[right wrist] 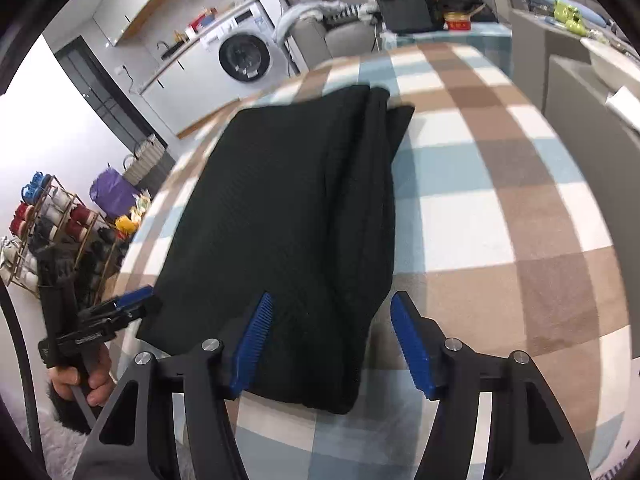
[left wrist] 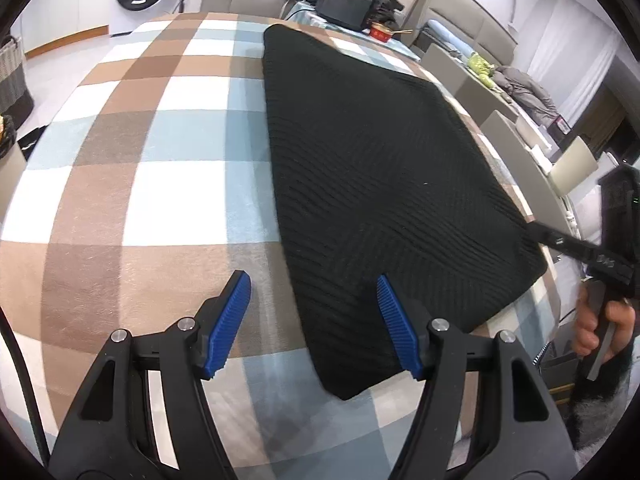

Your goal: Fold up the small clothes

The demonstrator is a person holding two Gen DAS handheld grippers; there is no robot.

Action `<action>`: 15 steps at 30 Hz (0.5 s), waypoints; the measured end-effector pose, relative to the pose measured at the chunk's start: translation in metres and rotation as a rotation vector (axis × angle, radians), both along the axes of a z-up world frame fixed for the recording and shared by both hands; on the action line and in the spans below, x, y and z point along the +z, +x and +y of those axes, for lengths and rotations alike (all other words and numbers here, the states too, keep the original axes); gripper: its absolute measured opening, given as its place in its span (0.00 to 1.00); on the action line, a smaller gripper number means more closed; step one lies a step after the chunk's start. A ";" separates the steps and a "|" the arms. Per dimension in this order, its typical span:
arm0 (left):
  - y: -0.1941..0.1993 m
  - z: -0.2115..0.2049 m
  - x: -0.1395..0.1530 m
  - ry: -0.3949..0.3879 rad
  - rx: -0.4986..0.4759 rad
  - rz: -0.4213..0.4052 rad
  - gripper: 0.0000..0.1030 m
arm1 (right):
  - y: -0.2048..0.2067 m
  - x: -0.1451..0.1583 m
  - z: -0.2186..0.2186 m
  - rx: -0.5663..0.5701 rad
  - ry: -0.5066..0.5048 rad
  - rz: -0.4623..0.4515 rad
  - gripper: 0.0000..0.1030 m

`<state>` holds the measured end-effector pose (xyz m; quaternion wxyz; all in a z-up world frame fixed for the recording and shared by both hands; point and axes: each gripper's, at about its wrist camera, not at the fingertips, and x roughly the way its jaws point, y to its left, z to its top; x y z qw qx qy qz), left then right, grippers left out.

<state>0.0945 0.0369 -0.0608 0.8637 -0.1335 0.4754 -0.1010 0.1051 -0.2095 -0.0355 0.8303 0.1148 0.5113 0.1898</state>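
Observation:
A black knit garment (left wrist: 372,168) lies folded into a long flat rectangle on the checked blanket (left wrist: 132,184). My left gripper (left wrist: 312,320) is open, its blue pads straddling the garment's near left corner. In the right wrist view the same garment (right wrist: 288,208) lies flat, and my right gripper (right wrist: 332,344) is open over its near right corner. The right gripper also shows in the left wrist view (left wrist: 576,248) at the garment's right edge. The left gripper shows in the right wrist view (right wrist: 116,312) at the garment's left edge.
The blanket covers a table with brown, white and blue checks. A washing machine (right wrist: 244,56) stands behind. A black box (left wrist: 344,4) and a red tin (left wrist: 380,32) sit at the table's far end. Chairs (left wrist: 512,140) line the right side. A shoe rack (right wrist: 48,224) stands on the left.

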 end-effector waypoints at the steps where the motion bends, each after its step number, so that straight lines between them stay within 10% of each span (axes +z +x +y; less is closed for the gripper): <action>1: 0.001 -0.002 0.000 -0.004 -0.008 -0.003 0.61 | 0.002 -0.004 0.004 0.007 -0.009 0.009 0.61; 7: 0.008 -0.011 -0.003 0.024 -0.032 -0.034 0.24 | 0.017 -0.018 0.023 0.042 -0.011 0.009 0.36; 15: 0.047 -0.003 -0.001 0.041 0.018 -0.051 0.22 | 0.062 -0.021 0.038 0.023 -0.006 -0.020 0.32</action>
